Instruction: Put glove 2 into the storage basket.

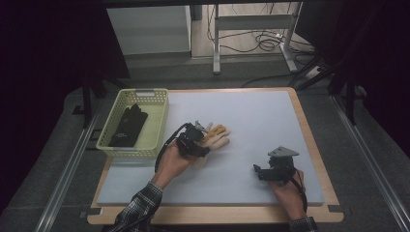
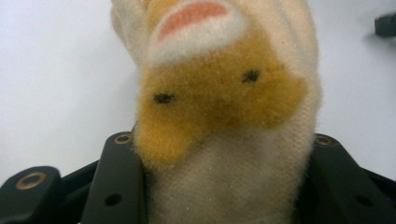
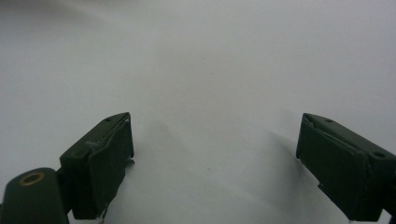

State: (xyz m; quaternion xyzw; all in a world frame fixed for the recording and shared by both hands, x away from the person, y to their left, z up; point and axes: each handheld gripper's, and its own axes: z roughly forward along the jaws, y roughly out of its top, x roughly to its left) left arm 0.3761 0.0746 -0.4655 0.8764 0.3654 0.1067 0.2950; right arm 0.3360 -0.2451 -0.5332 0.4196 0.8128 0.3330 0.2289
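Left gripper view: left gripper (image 2: 219, 186) pinches plush glove (image 2: 224, 116) mid-frame; soft pile could slip. Right gripper (image 3: 215, 163) spread, empty.

No text, label, brand, number or sign can be read anywhere in the pictures.
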